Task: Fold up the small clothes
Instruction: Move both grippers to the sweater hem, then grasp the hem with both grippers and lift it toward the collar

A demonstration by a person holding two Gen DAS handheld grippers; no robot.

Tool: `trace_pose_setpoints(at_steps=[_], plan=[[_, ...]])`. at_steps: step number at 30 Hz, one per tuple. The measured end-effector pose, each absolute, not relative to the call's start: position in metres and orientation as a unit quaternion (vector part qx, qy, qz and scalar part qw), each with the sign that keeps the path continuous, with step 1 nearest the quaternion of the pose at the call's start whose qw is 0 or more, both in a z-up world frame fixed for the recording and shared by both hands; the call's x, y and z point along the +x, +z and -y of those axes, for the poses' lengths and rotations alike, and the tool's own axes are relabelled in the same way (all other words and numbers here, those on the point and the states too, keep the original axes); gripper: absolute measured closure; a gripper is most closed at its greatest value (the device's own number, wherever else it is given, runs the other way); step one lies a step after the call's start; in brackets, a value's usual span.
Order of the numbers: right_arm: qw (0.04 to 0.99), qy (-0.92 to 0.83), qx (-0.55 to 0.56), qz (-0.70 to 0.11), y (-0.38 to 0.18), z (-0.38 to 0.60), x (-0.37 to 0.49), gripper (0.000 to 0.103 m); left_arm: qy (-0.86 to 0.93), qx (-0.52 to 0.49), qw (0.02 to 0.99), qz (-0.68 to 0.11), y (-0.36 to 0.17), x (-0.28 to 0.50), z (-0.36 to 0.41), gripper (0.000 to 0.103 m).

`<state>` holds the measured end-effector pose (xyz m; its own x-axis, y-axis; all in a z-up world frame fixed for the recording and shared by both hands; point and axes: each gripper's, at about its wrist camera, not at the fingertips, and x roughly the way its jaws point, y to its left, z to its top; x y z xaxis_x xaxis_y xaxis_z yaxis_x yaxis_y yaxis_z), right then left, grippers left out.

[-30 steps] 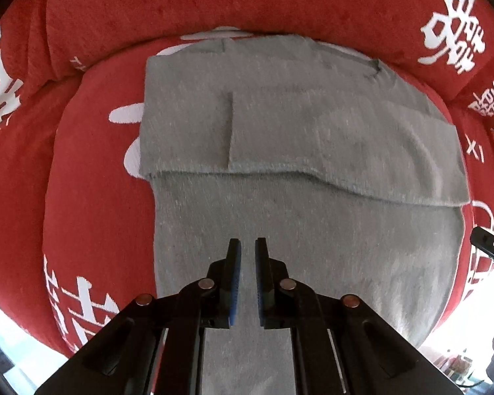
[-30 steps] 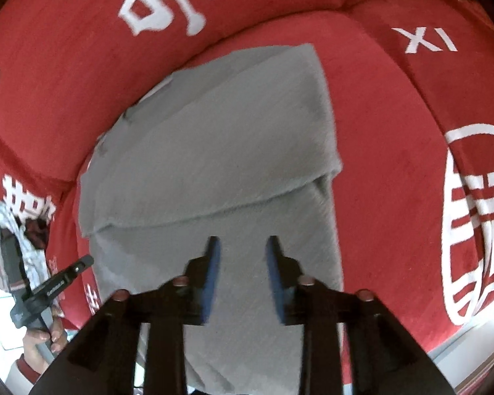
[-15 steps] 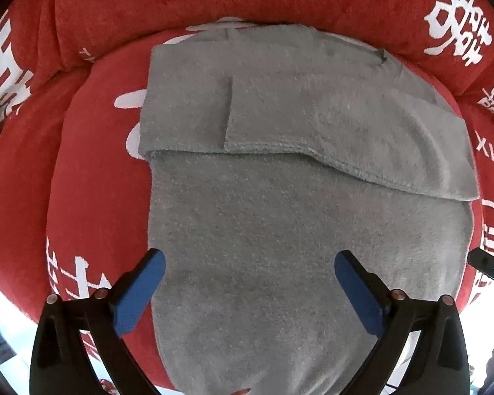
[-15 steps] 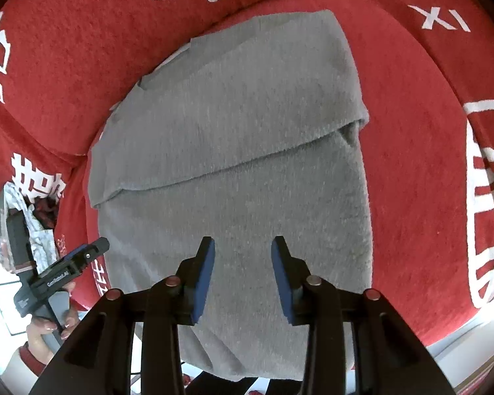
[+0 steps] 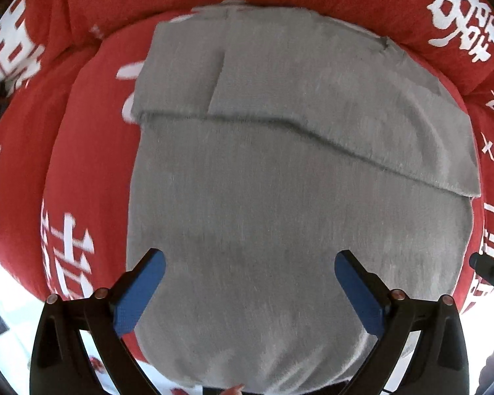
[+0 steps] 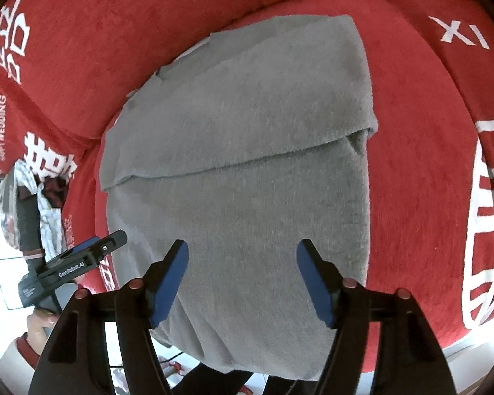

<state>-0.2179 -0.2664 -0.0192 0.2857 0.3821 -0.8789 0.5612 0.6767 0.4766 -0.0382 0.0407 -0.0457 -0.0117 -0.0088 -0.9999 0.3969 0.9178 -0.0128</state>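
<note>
Across the red plush cushion with white lettering lies a grey fleecy knit garment, far flap folded down toward six o'clock, edge running nine to three. Left gripper and right gripper hover above near hem, jaws spread wide, empty. Judged one fold done; near half unfolded.

Grey garment; red/white cushion

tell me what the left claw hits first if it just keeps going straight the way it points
Most likely the grey garment: the open left claw points over its flat lower half, short of the folded-over flap. Depth is hard to judge through the fisheye.
</note>
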Motion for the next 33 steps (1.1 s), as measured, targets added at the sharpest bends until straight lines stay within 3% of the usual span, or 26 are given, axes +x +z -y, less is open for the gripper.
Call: trace_pose_setpoints(at_steps=[17,33], plan=[[0.673,-0.039,0.4,-0.621,-0.038,0.234,-0.254,0.031,-0.152,0.105,0.665,-0.723,-0.057,-0.1,-0.122,0.0],[0.597,-0.062,0.423,-0.679,-0.11,0.163,-0.386,0.031,-0.214,0.046,0.623,-0.751,-0.094,-0.165,-0.221,0.0]])
